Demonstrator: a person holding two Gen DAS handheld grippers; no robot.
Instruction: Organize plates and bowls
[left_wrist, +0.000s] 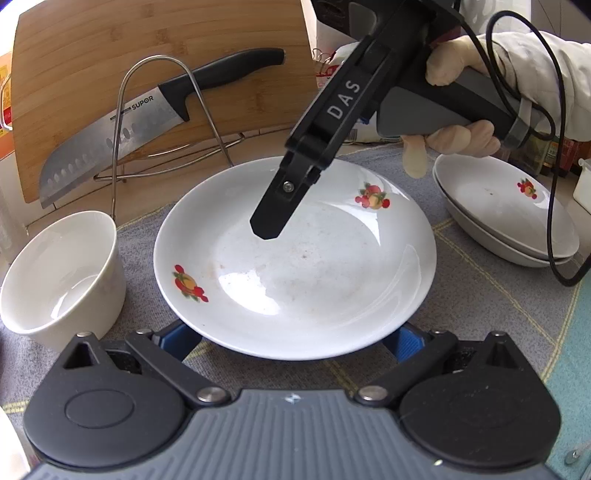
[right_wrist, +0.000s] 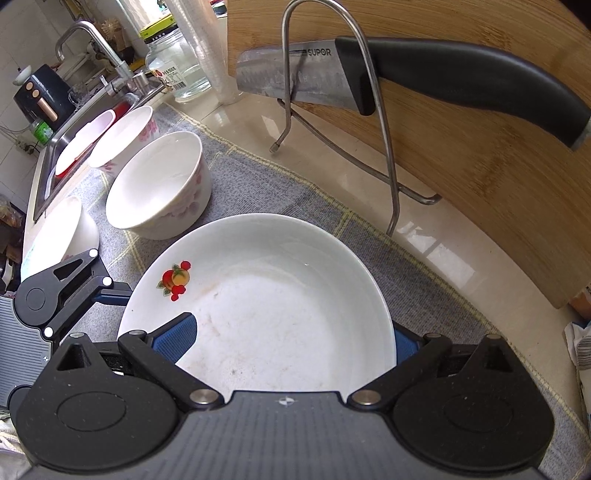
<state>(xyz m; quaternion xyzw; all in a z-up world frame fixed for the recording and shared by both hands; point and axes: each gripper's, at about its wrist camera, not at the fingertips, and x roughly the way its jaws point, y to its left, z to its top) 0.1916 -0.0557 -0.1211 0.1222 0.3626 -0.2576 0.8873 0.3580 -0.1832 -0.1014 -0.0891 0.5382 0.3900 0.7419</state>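
A white plate with fruit prints sits on a grey mat on a kitchen counter, with a gripper at each of two sides. The left gripper has its fingers spread wide, one blue pad showing at either side of the plate's near rim, not clamped. The right gripper is also spread: its left pad lies over the plate's inside, the other outside the rim, and contact cannot be told. A gloved hand holds it. A white bowl stands just left of the plate; two stacked plates lie to the right. Behind, a knife rests in a wire rack against a cutting board. More bowls line the mat toward the sink.
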